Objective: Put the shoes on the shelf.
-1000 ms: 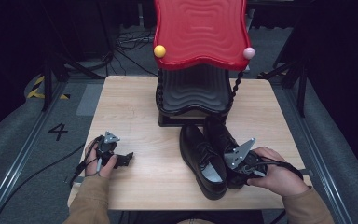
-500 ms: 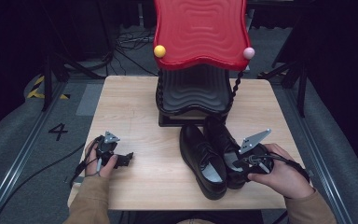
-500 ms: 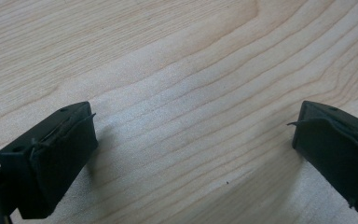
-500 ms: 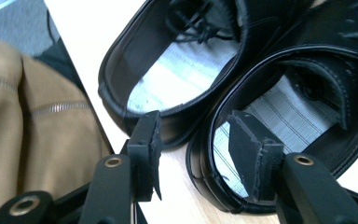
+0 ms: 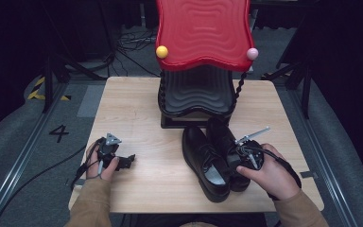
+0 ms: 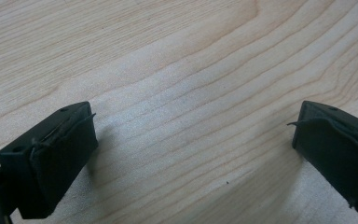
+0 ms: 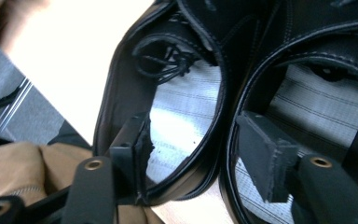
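Two black lace-up shoes stand side by side on the wooden table (image 5: pixel 137 118), the left shoe (image 5: pixel 203 158) and the right shoe (image 5: pixel 220 135). My right gripper (image 5: pixel 234 163) reaches into them from the heel end. In the right gripper view, one pad (image 7: pixel 142 154) sits inside the left shoe (image 7: pixel 186 112) and the other pad (image 7: pixel 261 158) inside the right shoe (image 7: pixel 326 98). Their adjoining walls lie between the jaws. The right gripper (image 7: pixel 200 158) has just been opening and no longer presses those walls. My left gripper (image 5: pixel 128 161) rests open on the bare table, and in its own view the left gripper (image 6: pixel 193 149) holds nothing.
A rack stands at the table's far middle, just behind the shoes, with a red wavy top (image 5: pixel 203 33) over a black wavy shelf (image 5: pixel 196 92). A yellow ball (image 5: pixel 161 51) and a pink ball (image 5: pixel 252 53) mark its front corners. Grey floor surrounds the table.
The right gripper's jaws have spread apart around the shoes' inner walls, and its grey top plate has tilted up. The left hand and the shoes have stayed put.
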Demonstrator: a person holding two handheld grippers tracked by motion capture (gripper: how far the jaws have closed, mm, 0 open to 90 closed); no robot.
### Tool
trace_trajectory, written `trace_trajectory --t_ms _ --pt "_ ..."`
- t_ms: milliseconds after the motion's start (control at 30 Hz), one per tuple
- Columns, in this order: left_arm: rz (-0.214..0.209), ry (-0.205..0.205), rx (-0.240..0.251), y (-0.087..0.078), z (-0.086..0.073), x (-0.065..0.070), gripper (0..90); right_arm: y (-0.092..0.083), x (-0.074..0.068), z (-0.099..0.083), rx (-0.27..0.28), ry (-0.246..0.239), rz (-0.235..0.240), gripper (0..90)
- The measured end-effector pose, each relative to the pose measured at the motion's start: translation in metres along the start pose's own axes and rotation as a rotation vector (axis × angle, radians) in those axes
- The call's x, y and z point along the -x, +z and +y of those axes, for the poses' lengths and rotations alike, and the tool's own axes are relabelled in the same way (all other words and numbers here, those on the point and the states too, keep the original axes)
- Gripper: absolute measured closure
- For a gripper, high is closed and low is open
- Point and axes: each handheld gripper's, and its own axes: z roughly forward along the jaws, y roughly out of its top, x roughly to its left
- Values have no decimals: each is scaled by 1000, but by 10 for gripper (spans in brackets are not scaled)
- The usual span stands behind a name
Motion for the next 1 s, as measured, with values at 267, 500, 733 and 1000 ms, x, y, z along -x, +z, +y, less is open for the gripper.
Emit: trace_trajectory --t_ms 267,500,733,1000 --pt "2 0 0 0 0 0 1 20 3 5 -25 23 -77 462" --pt "-1 -3 -2 0 0 1 1 37 3 12 -27 10 -171 597" --pt "-1 -4 -1 0 -1 1 1 49 0 19 -38 4 -256 710" --pt "-1 -4 -1 0 -1 1 1 52 2 32 -129 24 -258 748"
